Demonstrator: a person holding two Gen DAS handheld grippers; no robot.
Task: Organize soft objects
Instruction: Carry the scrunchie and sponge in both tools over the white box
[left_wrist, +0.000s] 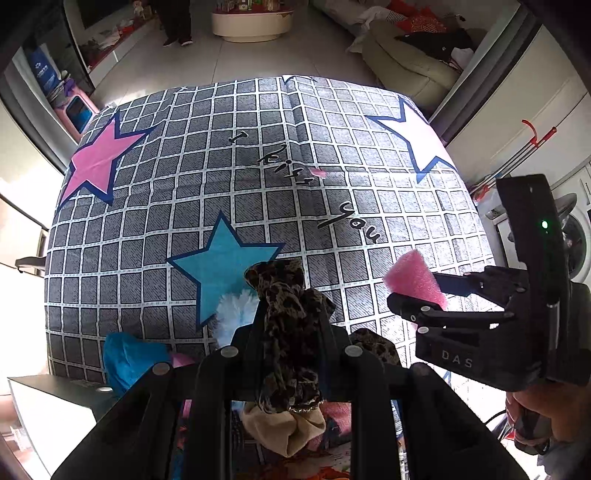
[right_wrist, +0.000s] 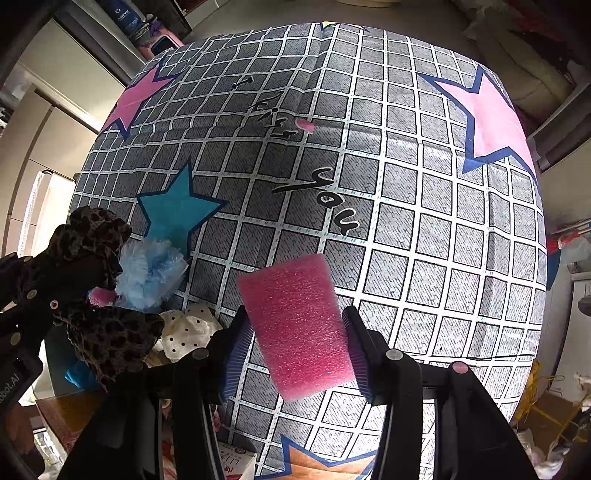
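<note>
Pinching a pink foam block (right_wrist: 297, 325) lightly, the right gripper (right_wrist: 297, 343) is risking slippage, while the left gripper (left_wrist: 291, 332) is clamping a leopard-print fabric scrunchie (left_wrist: 288, 317).

the leopard-print scrunchie (left_wrist: 286, 332) hid the left gripper's (left_wrist: 291, 354) pad faces, and a beige cloth (left_wrist: 291, 432) below it was partly covered by the fingers. at twelve o'clock a standing person (left_wrist: 177, 22) was cut off above the legs. a tiny pink scrap (right_wrist: 306, 125) on the checked bedspread (right_wrist: 424, 229) was too small to identify.
</note>
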